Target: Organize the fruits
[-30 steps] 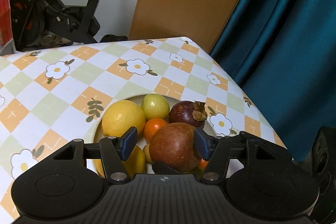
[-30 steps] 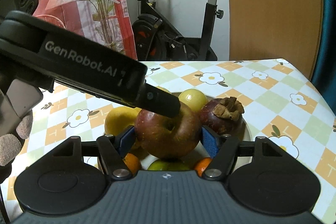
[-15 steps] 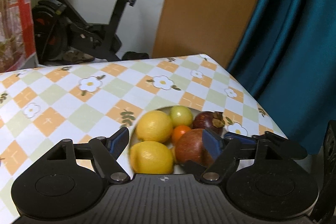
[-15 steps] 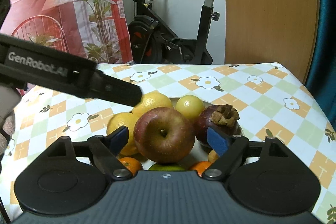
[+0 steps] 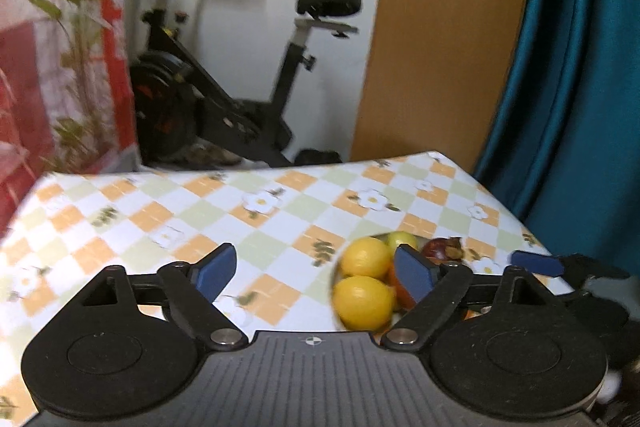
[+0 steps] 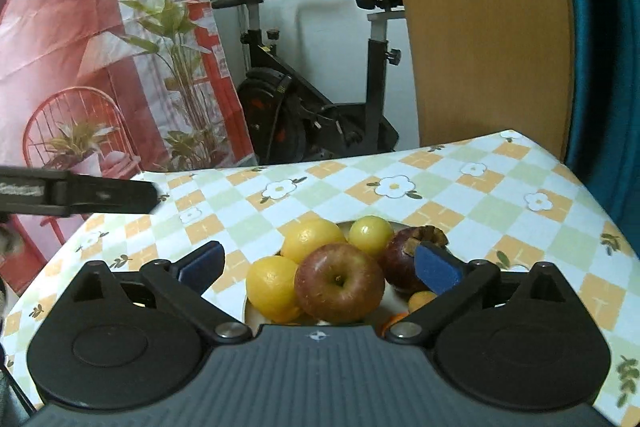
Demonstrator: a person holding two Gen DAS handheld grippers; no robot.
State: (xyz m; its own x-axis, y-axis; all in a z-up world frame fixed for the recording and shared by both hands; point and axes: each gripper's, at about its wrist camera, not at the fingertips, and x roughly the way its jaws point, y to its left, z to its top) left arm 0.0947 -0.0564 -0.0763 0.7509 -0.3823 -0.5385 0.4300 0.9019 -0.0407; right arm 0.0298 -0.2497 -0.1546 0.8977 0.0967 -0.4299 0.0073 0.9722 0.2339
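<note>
Both grippers backing off plate (image 6: 247,303), release step finishing. Right gripper (image 6: 318,267) jaws just been opening, standing wide, gripping nothing; apple (image 6: 339,282) sitting atop fruit pile on plate. Left gripper (image 5: 310,273) likewise spread, nothing held. Next: likely finding any loose fruit.

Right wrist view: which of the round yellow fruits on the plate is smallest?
The small yellow-green fruit at the back of the plate, beside the mangosteen. The two lemons left of it are clearly bigger and deeper yellow.
</note>
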